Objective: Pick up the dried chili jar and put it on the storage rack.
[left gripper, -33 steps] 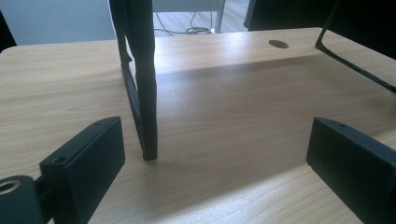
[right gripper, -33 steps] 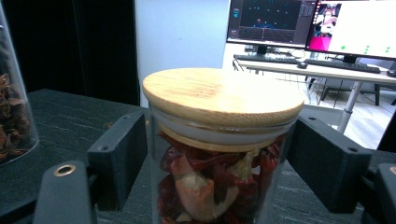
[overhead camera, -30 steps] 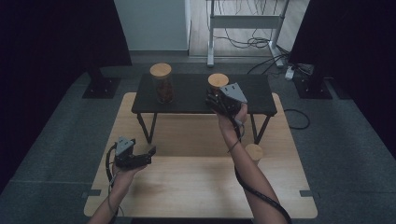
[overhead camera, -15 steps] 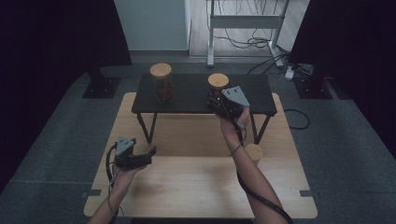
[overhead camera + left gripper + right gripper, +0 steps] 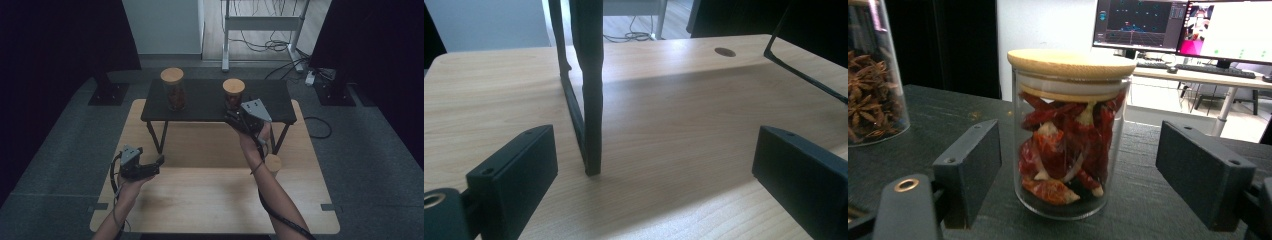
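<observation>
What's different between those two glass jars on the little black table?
The chilli jar holds red dried chillies; the star anise jar holds brown star-shaped pods. In the high view the chilli jar looks shorter than the star anise jar. The chilli jar stands between the open jaws of the right gripper; the other stands apart. Both are clear glass with wooden lids, upright.

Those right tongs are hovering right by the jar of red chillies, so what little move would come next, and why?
Probably ease the right tongs forward a touch, then close them on the chilli jar. Their jaws stand open with the jar centred between them, upright on the black shelf, not yet touched. The left tongs sit open and idle low over the wooden table.
</observation>
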`<state>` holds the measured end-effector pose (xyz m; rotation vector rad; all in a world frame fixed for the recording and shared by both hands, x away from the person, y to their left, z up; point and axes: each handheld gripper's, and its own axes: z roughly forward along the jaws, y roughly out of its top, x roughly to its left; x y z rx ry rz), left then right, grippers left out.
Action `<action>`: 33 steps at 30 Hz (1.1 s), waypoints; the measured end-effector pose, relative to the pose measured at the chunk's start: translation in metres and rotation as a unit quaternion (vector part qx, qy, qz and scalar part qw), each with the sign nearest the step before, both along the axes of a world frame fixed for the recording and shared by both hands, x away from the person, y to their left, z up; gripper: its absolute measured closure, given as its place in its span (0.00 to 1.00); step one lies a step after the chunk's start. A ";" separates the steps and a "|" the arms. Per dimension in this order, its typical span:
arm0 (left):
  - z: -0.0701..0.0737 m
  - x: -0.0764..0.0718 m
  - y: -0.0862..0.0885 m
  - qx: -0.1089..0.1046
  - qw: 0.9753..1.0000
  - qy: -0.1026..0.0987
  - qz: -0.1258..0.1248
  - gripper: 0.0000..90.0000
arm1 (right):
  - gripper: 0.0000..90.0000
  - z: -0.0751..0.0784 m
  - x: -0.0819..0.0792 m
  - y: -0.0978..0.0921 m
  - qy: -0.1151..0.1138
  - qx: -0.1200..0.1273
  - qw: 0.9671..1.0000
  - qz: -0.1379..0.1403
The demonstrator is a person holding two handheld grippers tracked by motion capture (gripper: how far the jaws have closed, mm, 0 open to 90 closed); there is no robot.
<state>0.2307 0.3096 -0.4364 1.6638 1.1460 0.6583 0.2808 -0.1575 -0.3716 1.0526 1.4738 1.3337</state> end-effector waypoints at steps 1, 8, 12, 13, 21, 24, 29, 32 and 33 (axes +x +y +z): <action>0.000 0.000 0.000 0.000 1.000 0.001 0.000 0.04 | 0.21 -0.001 -0.002 -0.002 -0.001 0.000 1.000 0.001; -0.002 0.002 -0.001 0.002 1.000 0.007 -0.002 0.04 | 0.19 -0.006 -0.014 -0.010 -0.006 0.008 1.000 -0.002; -0.002 0.002 -0.002 0.005 1.000 0.010 -0.005 0.04 | 0.19 -0.009 -0.021 -0.015 -0.007 0.014 1.000 0.002; -0.002 0.002 -0.002 0.005 1.000 0.010 -0.005 0.04 | 0.19 -0.010 -0.023 -0.016 -0.007 0.016 1.000 0.003; -0.002 0.002 -0.003 0.006 1.000 0.011 -0.009 0.04 | 0.18 -0.018 -0.039 -0.022 -0.004 0.027 1.000 0.009; -0.002 0.002 -0.003 0.005 1.000 0.011 -0.010 0.04 | 0.18 -0.022 -0.045 -0.024 -0.003 0.031 0.999 0.012; -0.002 0.002 -0.003 0.006 1.000 0.011 -0.012 0.04 | 0.18 -0.031 -0.056 -0.029 0.007 0.043 0.999 0.016; -0.002 0.002 -0.004 0.006 1.000 0.012 -0.013 0.04 | 0.18 -0.038 -0.064 -0.031 0.010 0.046 0.999 0.018; -0.002 0.002 -0.004 0.006 1.000 0.012 -0.014 0.04 | 0.18 -0.040 -0.067 -0.032 0.011 0.047 0.999 0.018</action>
